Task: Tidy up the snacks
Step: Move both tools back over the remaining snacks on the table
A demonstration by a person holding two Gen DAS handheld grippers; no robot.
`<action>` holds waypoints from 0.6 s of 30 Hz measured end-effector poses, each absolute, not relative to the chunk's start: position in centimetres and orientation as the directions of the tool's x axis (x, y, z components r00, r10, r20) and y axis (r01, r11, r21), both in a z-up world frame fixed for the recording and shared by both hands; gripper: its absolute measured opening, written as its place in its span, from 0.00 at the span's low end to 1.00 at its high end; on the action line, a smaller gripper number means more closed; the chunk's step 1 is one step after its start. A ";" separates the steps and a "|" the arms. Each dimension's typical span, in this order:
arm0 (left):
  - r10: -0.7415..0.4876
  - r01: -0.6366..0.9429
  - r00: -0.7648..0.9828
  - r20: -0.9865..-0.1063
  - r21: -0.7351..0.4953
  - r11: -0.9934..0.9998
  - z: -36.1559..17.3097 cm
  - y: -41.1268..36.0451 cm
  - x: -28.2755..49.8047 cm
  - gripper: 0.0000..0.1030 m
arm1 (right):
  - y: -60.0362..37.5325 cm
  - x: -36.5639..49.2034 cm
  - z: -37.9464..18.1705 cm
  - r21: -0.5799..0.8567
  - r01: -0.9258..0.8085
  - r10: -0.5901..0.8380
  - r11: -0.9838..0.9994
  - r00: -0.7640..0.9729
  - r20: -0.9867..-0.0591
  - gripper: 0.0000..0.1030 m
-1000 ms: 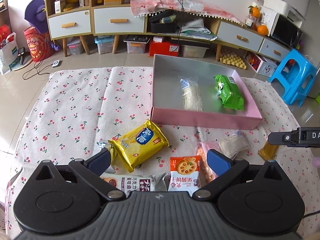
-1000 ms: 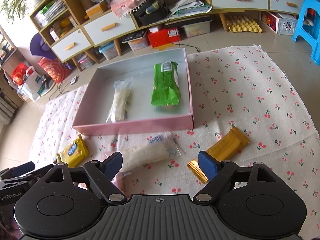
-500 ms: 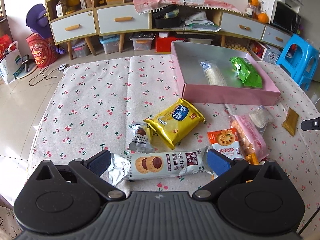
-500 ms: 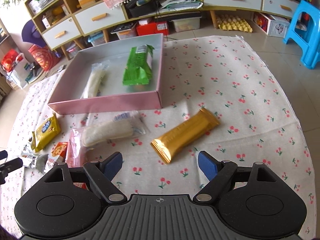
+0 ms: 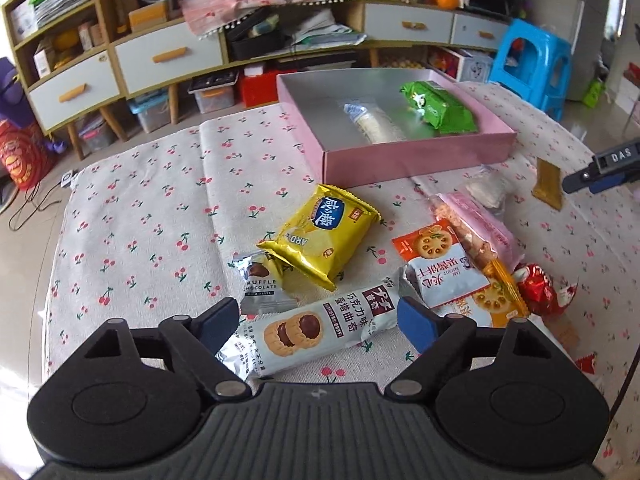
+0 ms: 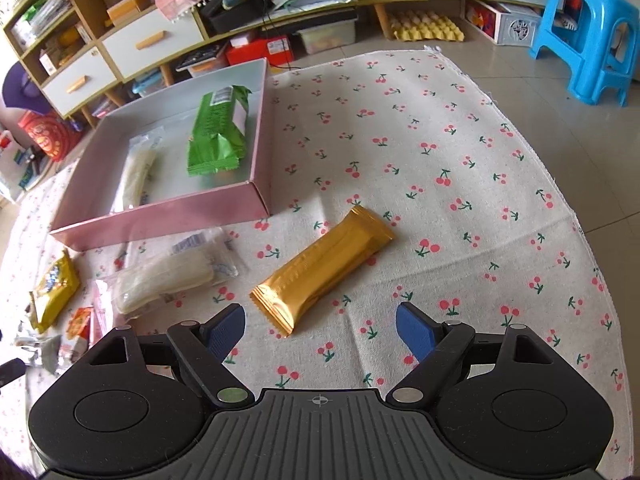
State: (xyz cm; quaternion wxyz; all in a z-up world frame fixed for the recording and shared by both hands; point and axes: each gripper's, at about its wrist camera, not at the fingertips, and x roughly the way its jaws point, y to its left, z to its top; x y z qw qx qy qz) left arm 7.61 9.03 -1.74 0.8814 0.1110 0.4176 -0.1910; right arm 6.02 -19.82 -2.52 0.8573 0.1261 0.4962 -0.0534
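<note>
A pink box [image 5: 420,160] [image 6: 160,224] holds a green packet [image 5: 438,108] [image 6: 218,136] and a clear-wrapped white snack [image 5: 376,124] [image 6: 138,172]. My left gripper [image 5: 318,322] is open, its fingers on either side of a silver chocolate-cookie bar [image 5: 312,328] on the cloth. Close by lie a yellow chip bag [image 5: 320,232], a truffle chocolate packet [image 5: 262,284] and an orange-white cracker packet [image 5: 440,264]. My right gripper [image 6: 320,326] is open just before a gold bar [image 6: 324,270], apart from it. A clear white snack [image 6: 172,276] lies left of that.
A pink snack bag [image 5: 476,228] and a red wrapped candy [image 5: 538,288] lie at the right of the pile. The cherry-print cloth [image 6: 440,152] covers the low table. Shelves and drawers [image 5: 168,56] and a blue stool [image 6: 588,36] stand beyond.
Both grippers pulled back from the box and lowered toward the cloth. The cookie bar now lies between my left fingers; the gold bar has come near my right fingers.
</note>
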 end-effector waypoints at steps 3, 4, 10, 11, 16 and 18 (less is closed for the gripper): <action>-0.250 0.498 0.573 -0.780 0.090 0.862 -2.1 8.2 7.3 0.74 | -18.5 6.3 -2.4 0.186 0.178 0.078 0.966 0.488 -0.869 0.82; -0.246 0.519 0.571 -0.783 0.112 0.847 -2.3 7.8 7.2 0.73 | -17.9 6.2 -2.3 0.198 0.153 0.101 0.968 0.486 -0.868 0.82; -0.177 0.597 0.552 -0.815 0.238 0.766 -4.1 6.3 7.2 0.69 | -13.4 6.1 -2.0 0.257 0.014 0.222 0.966 0.458 -0.861 0.82; -0.160 0.594 0.554 -0.817 0.254 0.763 -4.3 6.2 7.2 0.70 | -12.7 6.2 -2.1 0.264 -0.001 0.235 0.965 0.454 -0.859 0.82; -0.152 0.534 0.534 -0.831 0.193 0.823 -4.1 6.9 8.0 0.66 | -10.2 6.7 -2.4 0.336 -0.043 0.320 0.941 0.441 -0.839 0.82; -0.150 0.492 0.515 -0.844 0.148 0.858 -4.1 7.2 8.3 0.63 | -9.5 7.0 -2.5 0.363 -0.043 0.345 0.931 0.435 -0.832 0.81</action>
